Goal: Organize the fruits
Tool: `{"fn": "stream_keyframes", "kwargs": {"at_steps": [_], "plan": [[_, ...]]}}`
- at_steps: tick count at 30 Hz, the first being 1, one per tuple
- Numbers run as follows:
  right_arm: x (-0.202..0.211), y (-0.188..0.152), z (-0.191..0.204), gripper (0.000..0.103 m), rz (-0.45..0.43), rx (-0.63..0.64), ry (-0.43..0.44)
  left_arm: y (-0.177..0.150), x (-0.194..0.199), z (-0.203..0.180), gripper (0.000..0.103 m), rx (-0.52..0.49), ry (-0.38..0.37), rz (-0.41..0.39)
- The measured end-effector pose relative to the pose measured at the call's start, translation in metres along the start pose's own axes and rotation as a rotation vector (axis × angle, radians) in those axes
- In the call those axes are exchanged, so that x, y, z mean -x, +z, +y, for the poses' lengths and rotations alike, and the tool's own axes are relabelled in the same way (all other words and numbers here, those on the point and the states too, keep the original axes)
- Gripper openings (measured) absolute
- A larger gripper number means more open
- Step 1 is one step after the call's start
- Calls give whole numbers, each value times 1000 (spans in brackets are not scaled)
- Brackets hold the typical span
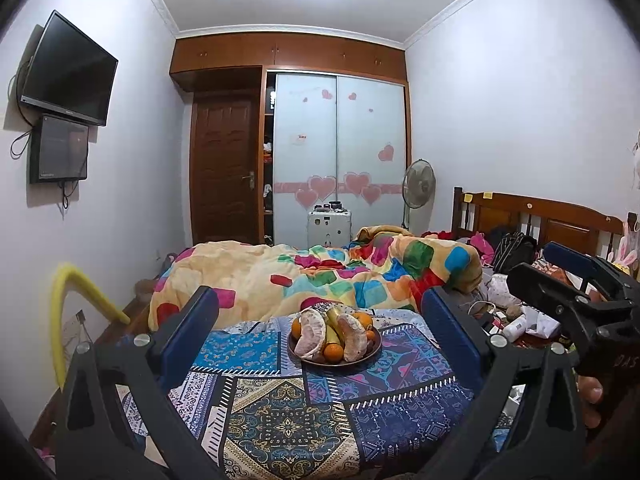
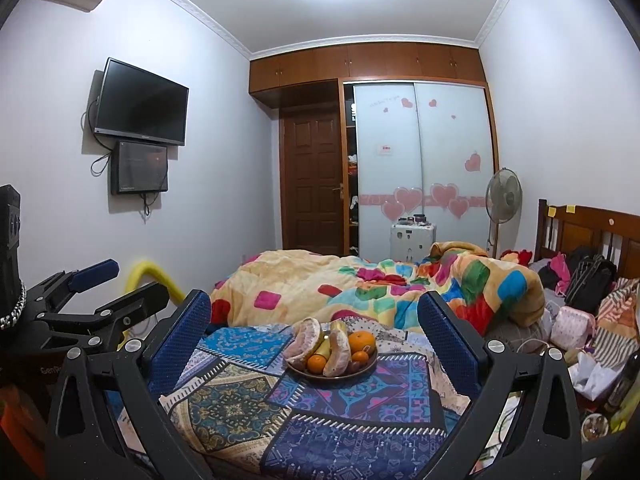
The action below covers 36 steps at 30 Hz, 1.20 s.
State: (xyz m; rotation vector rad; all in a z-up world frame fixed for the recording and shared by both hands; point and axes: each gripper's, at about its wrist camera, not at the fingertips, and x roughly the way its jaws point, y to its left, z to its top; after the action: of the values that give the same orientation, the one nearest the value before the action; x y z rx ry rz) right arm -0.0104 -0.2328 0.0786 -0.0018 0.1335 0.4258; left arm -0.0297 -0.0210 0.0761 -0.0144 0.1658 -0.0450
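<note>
Both grippers, left [image 1: 320, 340] and right [image 2: 314, 340], are held with fingers apart and empty above the patterned cloth [image 1: 280, 412]. Beyond, the fruit plate [image 1: 334, 362] sits near the cloth's far edge; loosely piled fruit could be toppled by a careless approach.

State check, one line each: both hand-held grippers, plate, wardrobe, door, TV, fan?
left hand-held gripper: open, empty
right hand-held gripper: open, empty
plate: piled with fruit
wardrobe sliding door: partly open
room door: closed
TV: off
fan: cannot tell
</note>
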Motion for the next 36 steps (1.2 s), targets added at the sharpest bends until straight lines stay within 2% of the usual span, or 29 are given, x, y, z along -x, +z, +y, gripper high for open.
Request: {"fn": "stream_keyframes", "kwargs": {"at_steps": [25, 36], "plan": [[-1, -1, -4, 103, -5, -5, -16, -3, -4, -2, 103, -9, -6, 5], [-2, 1, 1, 103, -7, -8, -10, -4, -3, -4, 103, -13, -31, 12]]}}
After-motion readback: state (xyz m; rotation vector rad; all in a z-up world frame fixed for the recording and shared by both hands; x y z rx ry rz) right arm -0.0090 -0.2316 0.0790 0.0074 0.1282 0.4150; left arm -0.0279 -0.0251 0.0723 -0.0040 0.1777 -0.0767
